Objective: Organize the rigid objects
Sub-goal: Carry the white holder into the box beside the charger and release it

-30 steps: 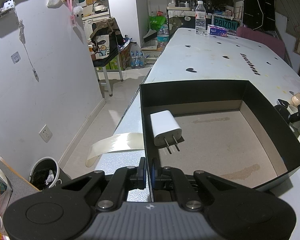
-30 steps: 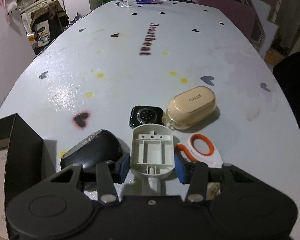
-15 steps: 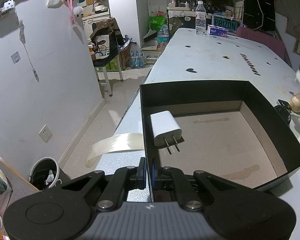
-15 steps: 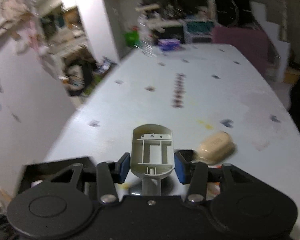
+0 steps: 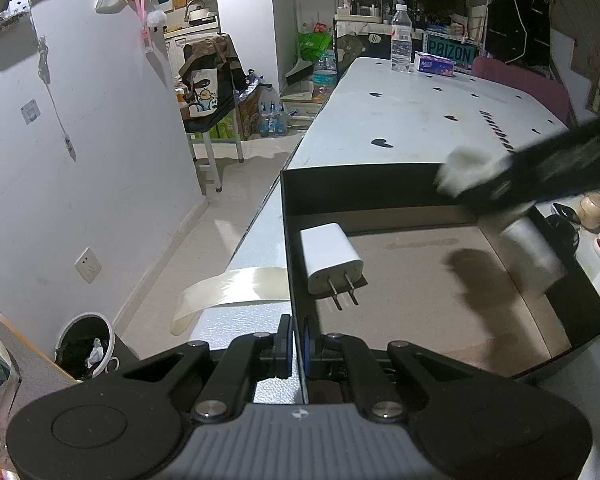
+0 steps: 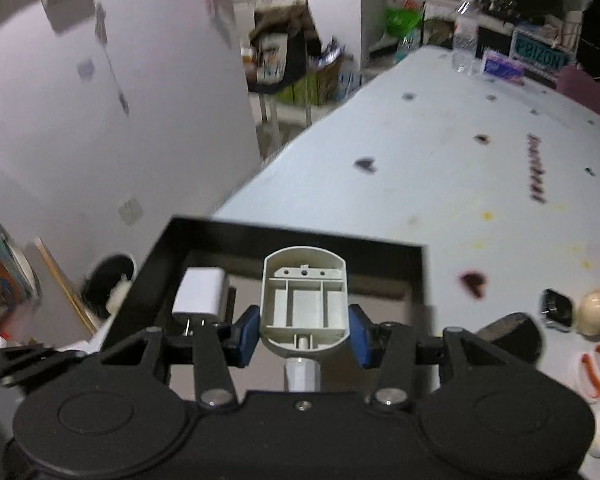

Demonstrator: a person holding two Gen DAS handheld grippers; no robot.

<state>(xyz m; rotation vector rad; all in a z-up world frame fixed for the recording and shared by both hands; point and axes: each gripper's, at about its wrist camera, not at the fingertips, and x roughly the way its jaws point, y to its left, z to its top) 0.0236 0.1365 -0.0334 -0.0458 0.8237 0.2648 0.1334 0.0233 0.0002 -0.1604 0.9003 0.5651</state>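
The grey shell (image 6: 303, 296), a moulded plastic housing with ribs inside and a short stub at its near end, sits between the blue pads of the right gripper (image 6: 303, 330), which is part-open and clamped on its two long flanks. It hangs over the near part of the black box (image 6: 300, 236), above the brown floor. It looks light, stiff and hollow; the smooth curved sides could slip, so the flat flanks where the pads press seem the safest hold, and a hard squeeze might flex the thin walls. In the box lies a white charger (image 5: 330, 258), prongs toward the camera, by the left wall. The left gripper (image 5: 297, 346) is shut on that wall's edge, steadying the box (image 5: 380, 184). A beige case (image 6: 598, 308) and other items wait on the table (image 6: 440, 152).
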